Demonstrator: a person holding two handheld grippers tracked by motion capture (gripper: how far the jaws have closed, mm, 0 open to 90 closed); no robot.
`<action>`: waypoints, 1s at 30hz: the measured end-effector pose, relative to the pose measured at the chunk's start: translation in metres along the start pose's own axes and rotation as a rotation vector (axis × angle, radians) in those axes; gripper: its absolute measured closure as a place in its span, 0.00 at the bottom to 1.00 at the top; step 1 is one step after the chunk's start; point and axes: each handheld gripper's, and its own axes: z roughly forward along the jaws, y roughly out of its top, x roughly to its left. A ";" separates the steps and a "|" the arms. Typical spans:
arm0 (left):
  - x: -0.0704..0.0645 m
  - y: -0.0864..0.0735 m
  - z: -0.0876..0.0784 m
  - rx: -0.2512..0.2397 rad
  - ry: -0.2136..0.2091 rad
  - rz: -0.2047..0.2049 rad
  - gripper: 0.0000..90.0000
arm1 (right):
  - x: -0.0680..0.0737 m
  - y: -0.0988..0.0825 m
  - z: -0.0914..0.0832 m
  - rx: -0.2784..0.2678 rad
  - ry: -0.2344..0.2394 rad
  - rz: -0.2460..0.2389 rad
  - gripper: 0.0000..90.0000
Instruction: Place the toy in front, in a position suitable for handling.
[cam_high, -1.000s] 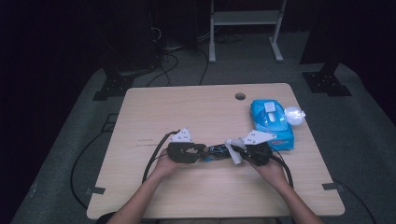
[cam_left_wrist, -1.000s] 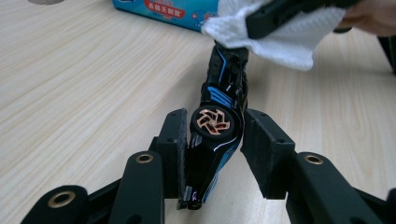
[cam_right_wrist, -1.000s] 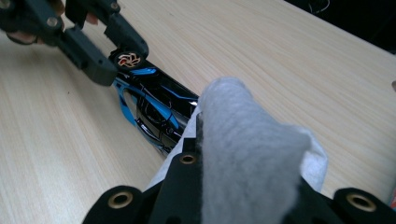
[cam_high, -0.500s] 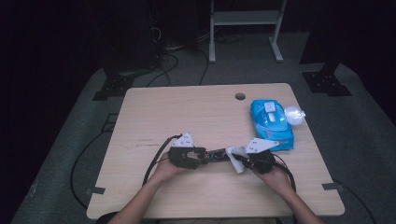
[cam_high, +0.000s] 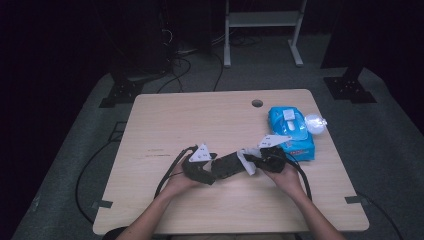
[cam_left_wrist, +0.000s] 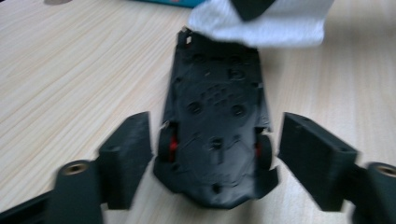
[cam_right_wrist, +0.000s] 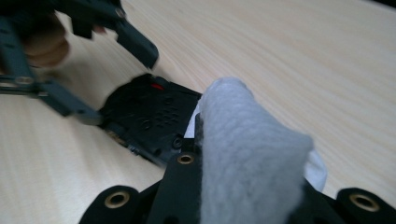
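Currently the toy car (cam_left_wrist: 215, 126) lies upside down on the desk (cam_high: 200, 120), between the left hand-held gripper (cam_left_wrist: 212, 154) jaws, which have just been opening and stand clear of it. Right hand-held gripper (cam_right_wrist: 247, 186) is clamped on a white wipe (cam_right_wrist: 247, 154) at the car's far end. Risk: unheld, the car may slide when wiped.

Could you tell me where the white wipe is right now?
In the high view the white wipe is near the table's front middle, clamped in the right tongs against the black toy car's end.

Left tool (cam_left_wrist: 212, 154) just opened; right tool (cam_right_wrist: 243, 196) clamped.
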 end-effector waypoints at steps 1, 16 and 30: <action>0.000 -0.001 0.000 0.005 -0.004 -0.008 0.21 | 0.000 -0.002 0.004 0.012 0.003 0.004 0.93; -0.008 -0.005 0.022 0.140 0.025 0.019 0.10 | 0.006 -0.016 0.006 0.033 0.006 0.037 0.93; -0.012 -0.004 0.022 0.114 0.030 0.096 0.26 | 0.041 -0.004 0.034 0.026 0.107 -0.014 0.93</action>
